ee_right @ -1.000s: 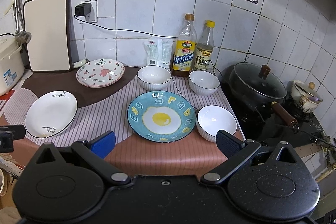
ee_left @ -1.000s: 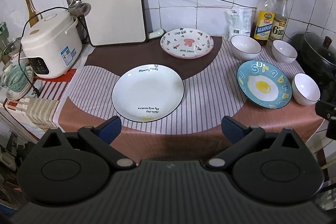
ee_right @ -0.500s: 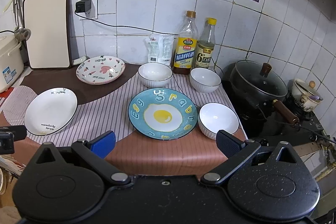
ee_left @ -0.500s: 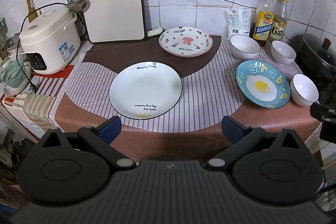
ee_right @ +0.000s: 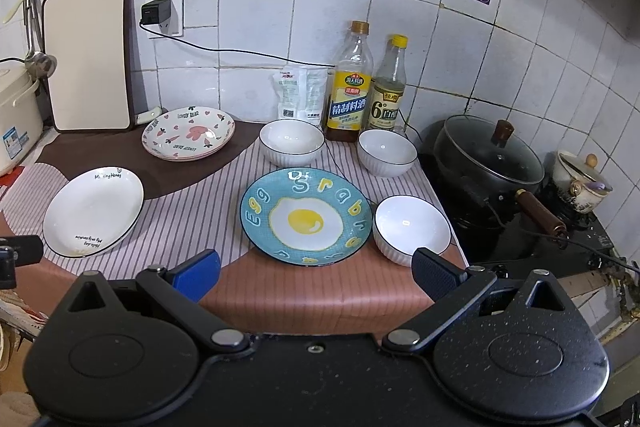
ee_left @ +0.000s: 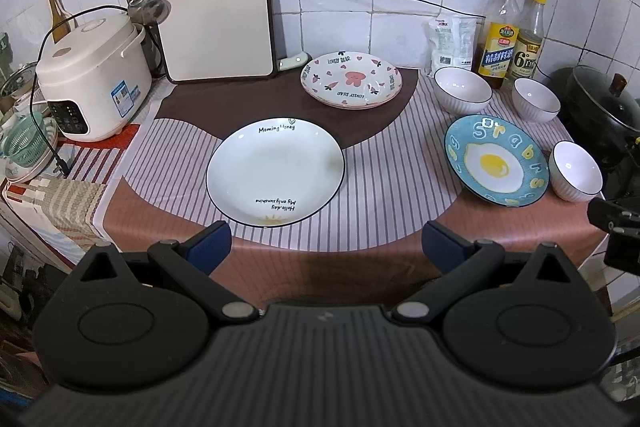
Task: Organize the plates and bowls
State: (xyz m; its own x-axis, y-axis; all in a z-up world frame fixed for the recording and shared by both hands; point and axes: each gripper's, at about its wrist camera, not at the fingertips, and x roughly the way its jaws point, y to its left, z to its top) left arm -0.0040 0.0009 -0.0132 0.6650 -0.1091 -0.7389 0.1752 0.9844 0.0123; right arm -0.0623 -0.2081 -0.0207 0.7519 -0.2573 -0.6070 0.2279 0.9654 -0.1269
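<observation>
- Two hand-held grippers are ours here, both released and carrying nothing: the left hand-held gripper (ee_left: 325, 243) hangs at the near edge of the table (ee_left: 360, 259), fingers spread wide and level, aimed at the white plate; the right hand-held gripper (ee_right: 316, 269) hangs at the same edge further right, spread alike, aimed at the egg plate.
- We judge that nothing is stacked by us yet, so the step in hand is the first approach.
- Nearest the left hand-held gripper lies the white "Morning Honey" plate (ee_left: 275, 171); we should slide one finger under its near rim and pinch the lip, not the flat centre.
- Nearest the right hand-held gripper sit the blue egg plate (ee_right: 306, 217) and, just beside its right rim, a white bowl (ee_right: 412, 229) close to the table's corner; we should lift that bowl straight up so it does not tip off.
- Further back stand two more white bowls (ee_right: 291, 142) (ee_right: 387, 151), near the bottles (ee_right: 351, 95).
- Farthest, the pink "Lovely Dear" plates (ee_left: 351, 83) look already stacked, a sensible base for the other plates.
</observation>
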